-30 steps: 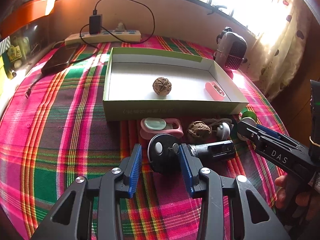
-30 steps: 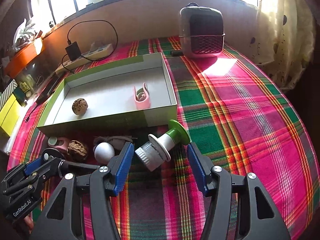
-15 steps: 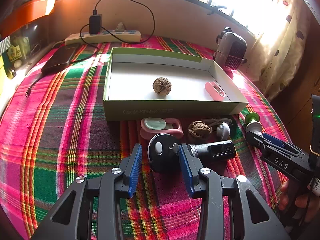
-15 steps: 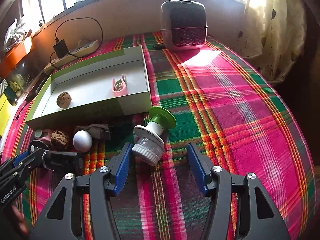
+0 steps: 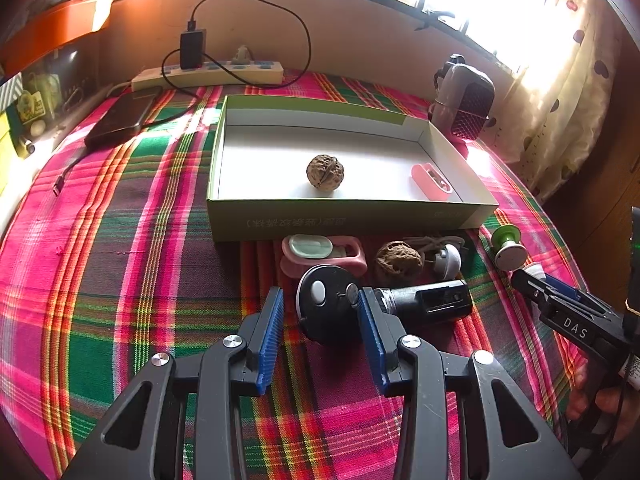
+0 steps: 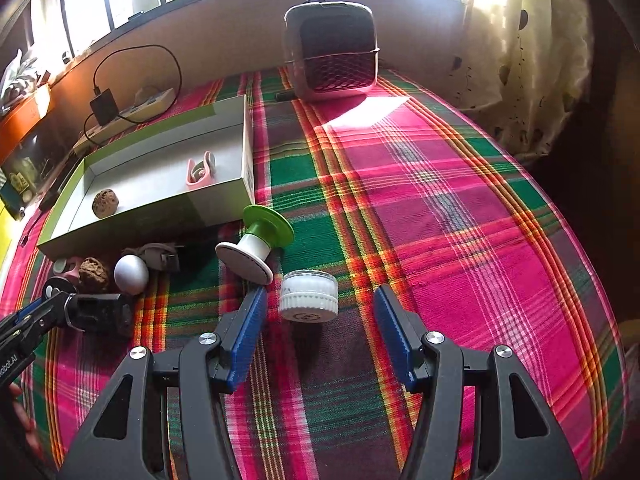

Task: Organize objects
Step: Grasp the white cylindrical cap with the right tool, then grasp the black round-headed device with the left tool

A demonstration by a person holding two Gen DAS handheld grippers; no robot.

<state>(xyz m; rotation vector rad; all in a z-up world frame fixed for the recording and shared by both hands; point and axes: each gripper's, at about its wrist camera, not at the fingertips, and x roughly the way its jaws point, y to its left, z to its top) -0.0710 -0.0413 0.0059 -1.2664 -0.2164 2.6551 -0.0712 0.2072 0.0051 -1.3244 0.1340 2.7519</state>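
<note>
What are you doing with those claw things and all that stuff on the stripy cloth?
A person is tidying small things into the box. A walnut and a pink case already lie inside. The left gripper is open around a round black gadget. The right gripper is open around a small white jar, not gripping it yet.

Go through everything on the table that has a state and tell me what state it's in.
Box: open, holds a walnut and a pink clip.
White jar: upright, lid off.
Green-capped lid: lying on its side.
Charger: plugged in.
Left tongs: open around the black tool.
Right tongs: open, empty.
</note>
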